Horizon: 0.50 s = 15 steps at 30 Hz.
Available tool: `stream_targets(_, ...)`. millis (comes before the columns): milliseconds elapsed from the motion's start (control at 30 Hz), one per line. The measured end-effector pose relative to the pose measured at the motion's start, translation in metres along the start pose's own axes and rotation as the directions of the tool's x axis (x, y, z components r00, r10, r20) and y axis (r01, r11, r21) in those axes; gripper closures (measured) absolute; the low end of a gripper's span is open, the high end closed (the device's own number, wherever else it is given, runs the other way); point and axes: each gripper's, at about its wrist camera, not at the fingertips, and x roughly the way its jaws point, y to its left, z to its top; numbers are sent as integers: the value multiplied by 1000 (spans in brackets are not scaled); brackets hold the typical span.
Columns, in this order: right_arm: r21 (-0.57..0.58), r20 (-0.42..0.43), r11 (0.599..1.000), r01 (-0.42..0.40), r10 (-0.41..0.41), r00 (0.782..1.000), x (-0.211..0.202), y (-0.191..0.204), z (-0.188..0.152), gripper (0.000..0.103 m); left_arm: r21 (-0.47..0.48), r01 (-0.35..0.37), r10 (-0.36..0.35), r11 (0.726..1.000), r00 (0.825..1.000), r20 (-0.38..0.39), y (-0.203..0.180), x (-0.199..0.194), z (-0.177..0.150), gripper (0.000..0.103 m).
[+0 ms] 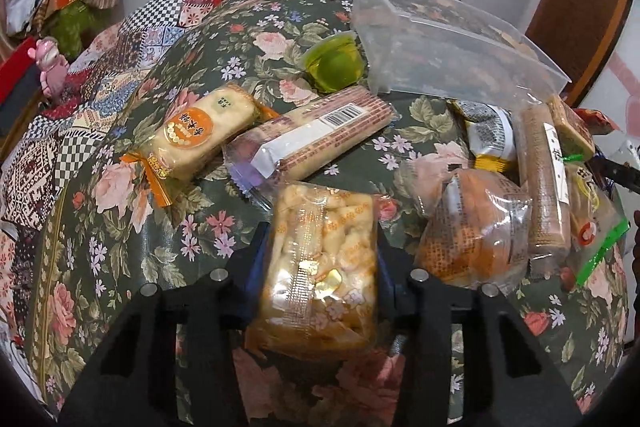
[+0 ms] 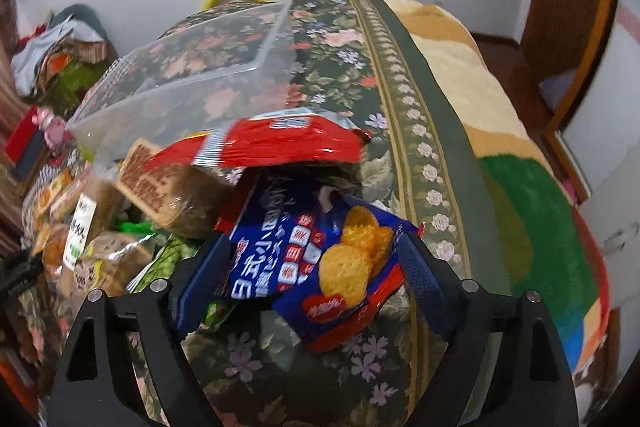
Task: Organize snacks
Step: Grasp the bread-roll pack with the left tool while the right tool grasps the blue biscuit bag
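My left gripper (image 1: 320,237) is shut on a clear packet of pale puffed snacks (image 1: 320,267), its blue pads pressing both long sides just above the floral tablecloth (image 1: 132,247). Beyond it lie a rice-cracker pack with an orange label (image 1: 200,135), a long biscuit pack with a barcode (image 1: 316,135), a green jelly cup (image 1: 334,61) and a wrapped bun (image 1: 476,227). An empty clear plastic container (image 1: 440,39) stands at the back. My right gripper (image 2: 314,239) is open, with a blue cracker packet (image 2: 320,259) lying between its fingers. A red packet (image 2: 280,143) sits just beyond it, against the container (image 2: 192,75).
More wrapped snacks are heaped at the left of the right wrist view, among them a brown biscuit pack (image 2: 168,191). A patchwork quilt (image 1: 80,99) and a pink toy (image 1: 48,67) lie left of the table. A coloured blanket (image 2: 520,207) lies past its right edge.
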Motion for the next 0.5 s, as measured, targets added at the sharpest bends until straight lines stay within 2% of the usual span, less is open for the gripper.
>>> stream_targets(200,-13,-16,1000,-21,20,1000,5,-2,-1,18,-3,7,-7,1000,1000,20,-6,-12,1,58)
stream_targets(333,23,-43,999,-45,46,998,3,-9,-3,18,3,17,-17,1000,998,62,-12,-31,5,58)
stream_targets(500,60,-42,998,-35,37,998,0,-17,-9,17,19,33,-35,999,993,116,-21,-54,14,58)
